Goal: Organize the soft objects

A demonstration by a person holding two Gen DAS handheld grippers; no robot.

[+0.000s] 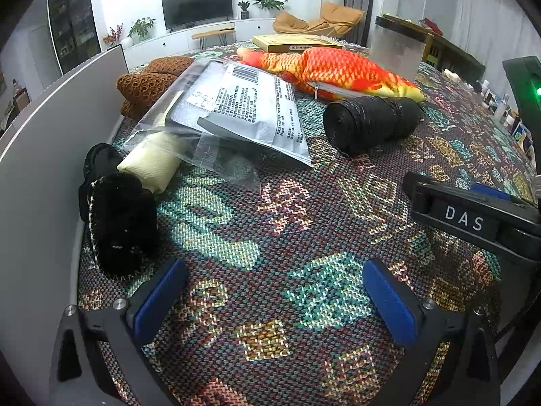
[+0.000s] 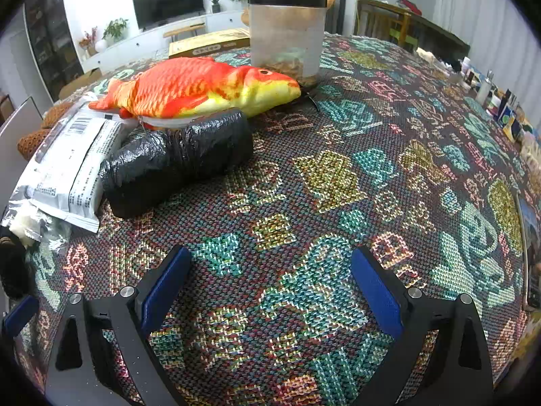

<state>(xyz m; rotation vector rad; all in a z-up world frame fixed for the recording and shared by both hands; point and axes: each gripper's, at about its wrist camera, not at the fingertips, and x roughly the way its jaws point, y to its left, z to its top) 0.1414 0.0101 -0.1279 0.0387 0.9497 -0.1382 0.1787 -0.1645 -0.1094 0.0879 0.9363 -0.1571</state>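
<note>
An orange plush fish lies at the back of the woven tablecloth. A black plastic-wrapped roll lies in front of it. A clear bag with printed white packets and a cream roll lies left. A black furry slipper and a brown knitted piece sit at the left. My left gripper is open and empty above bare cloth. My right gripper is open and empty; its body shows in the left wrist view.
A frosted plastic jar with a black lid stands behind the fish. A flat yellow box lies at the far edge. A grey panel borders the table's left side. Small bottles crowd the right edge.
</note>
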